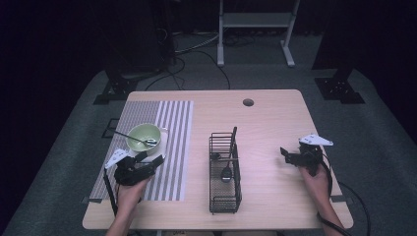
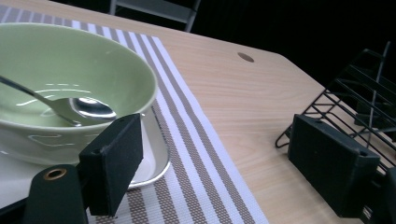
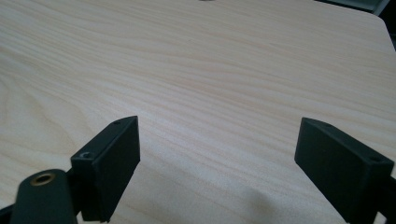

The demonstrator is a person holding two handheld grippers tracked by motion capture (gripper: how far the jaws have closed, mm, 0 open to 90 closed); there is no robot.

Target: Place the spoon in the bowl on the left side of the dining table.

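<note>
Both hands low over the table, left gripper (image 1: 150, 160) and right gripper (image 1: 287, 155) each with jaws spread wide, nothing held between them.

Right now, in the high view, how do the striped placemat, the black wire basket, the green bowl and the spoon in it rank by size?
1. striped placemat
2. black wire basket
3. green bowl
4. spoon, thin, though about as long as the bowl is wide
</note>
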